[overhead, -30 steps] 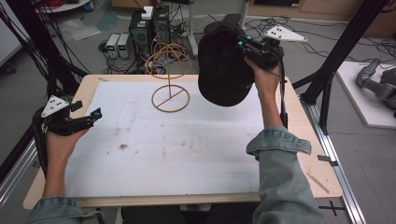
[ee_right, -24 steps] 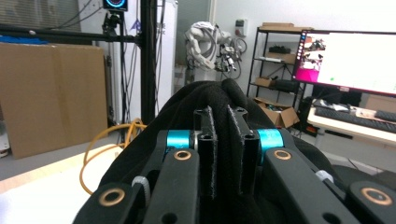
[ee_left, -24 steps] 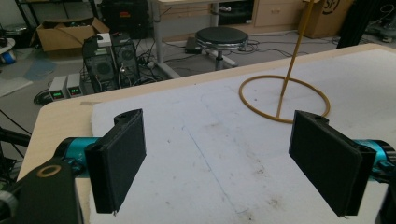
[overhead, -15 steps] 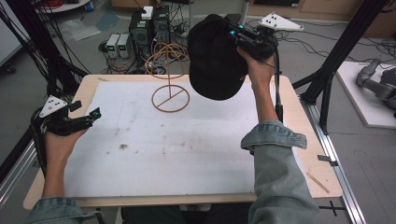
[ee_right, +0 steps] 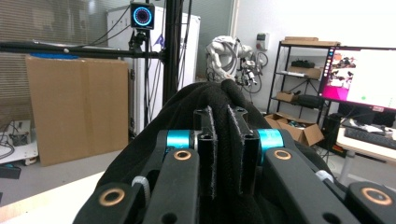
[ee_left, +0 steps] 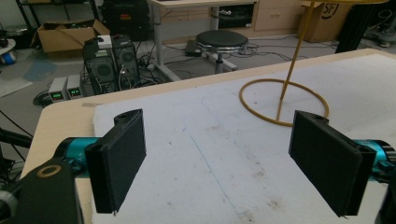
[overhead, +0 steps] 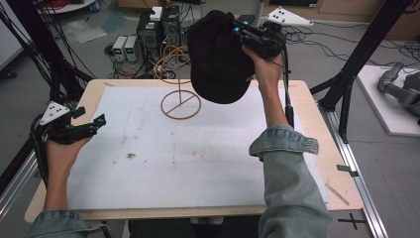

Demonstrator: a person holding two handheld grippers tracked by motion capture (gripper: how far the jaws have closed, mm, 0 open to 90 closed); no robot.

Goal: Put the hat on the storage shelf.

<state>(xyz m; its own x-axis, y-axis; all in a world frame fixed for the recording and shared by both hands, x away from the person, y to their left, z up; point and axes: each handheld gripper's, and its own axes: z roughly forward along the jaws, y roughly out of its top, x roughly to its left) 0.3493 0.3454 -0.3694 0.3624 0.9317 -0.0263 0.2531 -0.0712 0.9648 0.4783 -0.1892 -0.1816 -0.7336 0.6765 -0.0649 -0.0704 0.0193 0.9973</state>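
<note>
A wide wooden table (overhead: 317, 106) fills the middle of the high view, and most of its top is covered by a scuffed white mat (overhead: 198, 163) with a few dark smudges. A person sits at the near edge, both forearms in denim sleeves reaching onto the table from the bottom of the view. Above the far right part of the table, lifted clear of the surface, hangs a black cap (overhead: 218, 57); it is the largest loose thing in the scene and it sits in the air just right of and above a thin golden wire stand (overhead: 181, 103), whose round base ring rests on the far middle of the mat. The right gripper (overhead: 241, 33) is raised in the person's right hand at the far edge, and its two black jaws are pinched tight on a fold of the cap's fabric; the right gripper view (ee_right: 222, 140) shows the dark cloth squeezed between the closed jaws and bulging around them. The left gripper (overhead: 89, 124) rests low at the left edge of the table, well apart from the cap, and the left gripper view (ee_left: 224, 163) shows its jaws spread wide with nothing between them, the stand's ring (ee_left: 283, 101) lying ahead on the mat.
</note>
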